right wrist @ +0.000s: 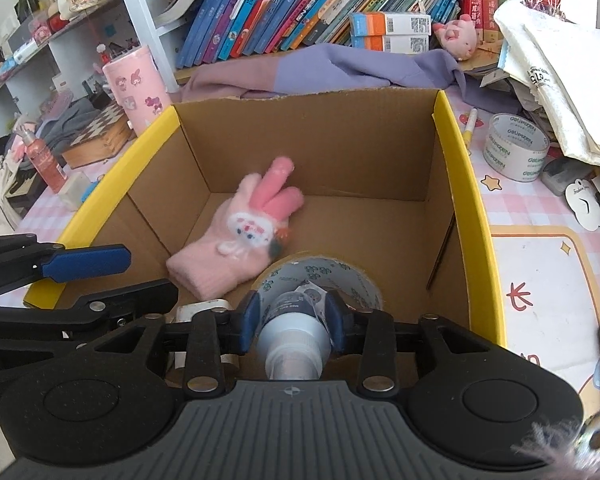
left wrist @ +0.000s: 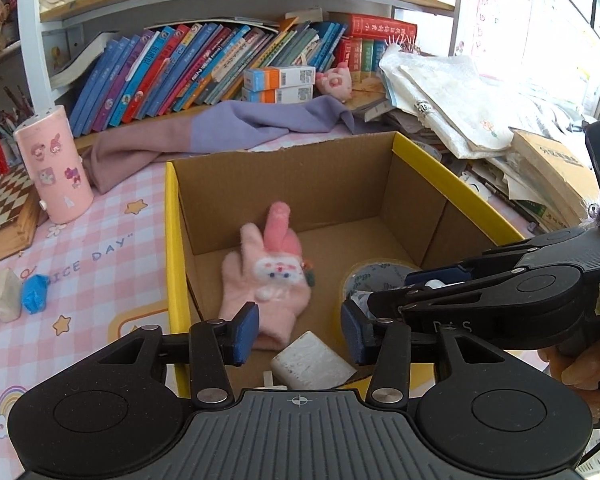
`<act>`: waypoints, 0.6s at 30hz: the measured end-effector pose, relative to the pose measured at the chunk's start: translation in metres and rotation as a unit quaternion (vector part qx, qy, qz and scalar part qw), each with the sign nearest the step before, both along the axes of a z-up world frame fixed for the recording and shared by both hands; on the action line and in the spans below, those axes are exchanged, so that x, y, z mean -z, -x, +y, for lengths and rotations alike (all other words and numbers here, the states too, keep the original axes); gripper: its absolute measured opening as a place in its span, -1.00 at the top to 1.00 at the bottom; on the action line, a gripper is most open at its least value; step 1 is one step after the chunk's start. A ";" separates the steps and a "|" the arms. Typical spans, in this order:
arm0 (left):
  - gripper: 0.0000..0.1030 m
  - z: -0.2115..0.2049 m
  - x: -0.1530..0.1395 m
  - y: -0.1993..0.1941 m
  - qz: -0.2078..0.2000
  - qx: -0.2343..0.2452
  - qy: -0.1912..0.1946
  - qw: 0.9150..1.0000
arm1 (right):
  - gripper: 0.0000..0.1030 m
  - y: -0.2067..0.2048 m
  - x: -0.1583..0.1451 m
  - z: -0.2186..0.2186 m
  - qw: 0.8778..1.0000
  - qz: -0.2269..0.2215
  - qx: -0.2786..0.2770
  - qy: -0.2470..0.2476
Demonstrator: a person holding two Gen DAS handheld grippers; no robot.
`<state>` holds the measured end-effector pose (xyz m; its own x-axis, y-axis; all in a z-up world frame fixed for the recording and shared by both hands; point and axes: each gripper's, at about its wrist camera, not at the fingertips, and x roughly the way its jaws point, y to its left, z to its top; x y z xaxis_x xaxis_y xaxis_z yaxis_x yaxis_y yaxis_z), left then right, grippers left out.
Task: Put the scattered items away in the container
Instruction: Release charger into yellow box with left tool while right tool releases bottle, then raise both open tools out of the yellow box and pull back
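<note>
Left gripper (left wrist: pixel 299 330): spread, empty, above pink glove (left wrist: pixel 266 280) lying at ten o'clock in cardboard box (left wrist: pixel 171 240).
Right gripper (right wrist: pixel 292 322): your pads flank a small bottle (right wrist: pixel 294 336).
Risk: bottle may land on tape roll (right wrist: pixel 320 276) and tip.

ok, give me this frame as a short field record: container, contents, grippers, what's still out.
container: yellow-rimmed cardboard box, open top
inside: pink knitted bunny glove; roll of clear tape; white rectangular block
left gripper: open, empty, over the box's near edge
right gripper: pads against a small white bottle, low in the box
still out: second roll of clear tape; blue crumpled item
</note>
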<state>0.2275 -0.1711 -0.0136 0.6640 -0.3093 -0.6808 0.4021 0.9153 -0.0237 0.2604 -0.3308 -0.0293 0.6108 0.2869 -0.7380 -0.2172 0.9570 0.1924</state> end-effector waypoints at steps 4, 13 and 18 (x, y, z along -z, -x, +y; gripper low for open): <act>-0.09 0.002 -0.008 0.007 -0.019 -0.008 0.001 1.000 | 0.11 0.008 -0.007 -0.001 1.000 -0.017 0.009 -0.003; -0.26 0.008 -0.023 0.028 -0.045 -0.014 0.015 0.999 | -0.04 0.032 -0.023 -0.003 0.998 -0.049 0.027 -0.008; -0.30 0.014 -0.031 0.040 -0.057 -0.018 0.025 0.998 | -0.08 0.048 -0.030 -0.005 0.997 -0.064 0.041 -0.005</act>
